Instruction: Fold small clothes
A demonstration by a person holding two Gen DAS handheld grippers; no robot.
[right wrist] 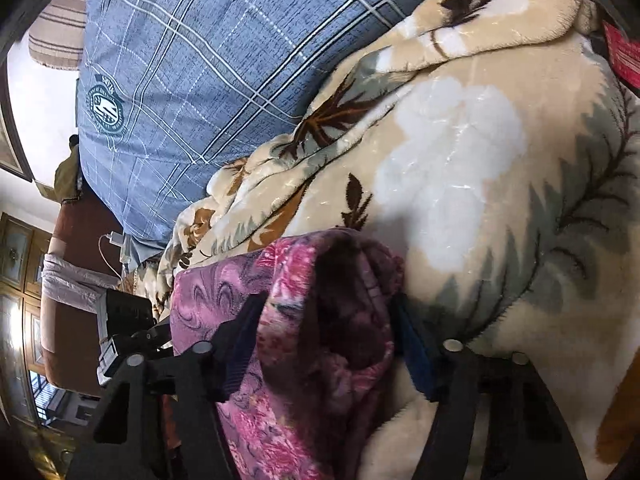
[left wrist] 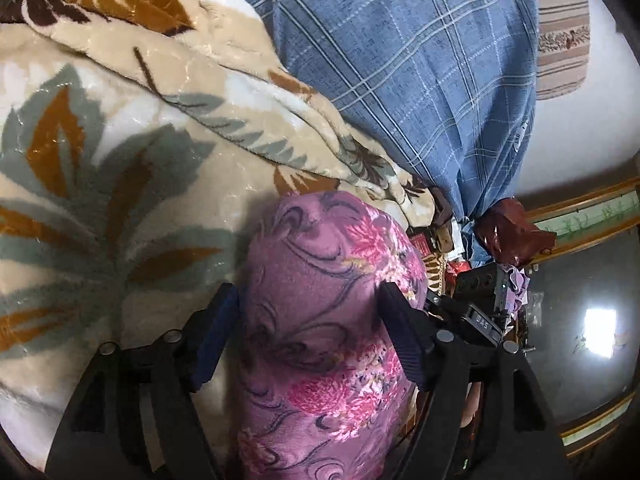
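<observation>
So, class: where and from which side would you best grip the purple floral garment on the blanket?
Grip the purple floral garment at its bunched, open end nearest the camera, coming from above along its length: the folds there rise off the leaf-print blanket.

Flat blanket (left wrist: 100, 208) left of purple garment (left wrist: 320, 320): open room there. Ahead, rumpled blanket ridge (left wrist: 248, 128), then blue checked pillow (left wrist: 420, 80) rising behind: blocked. Garment bulk fills gap between left gripper (left wrist: 310, 340) fingers. In right wrist view, open blanket (right wrist: 500, 200) right of garment (right wrist: 312, 340); cluttered furniture (right wrist: 80, 280) left.
</observation>
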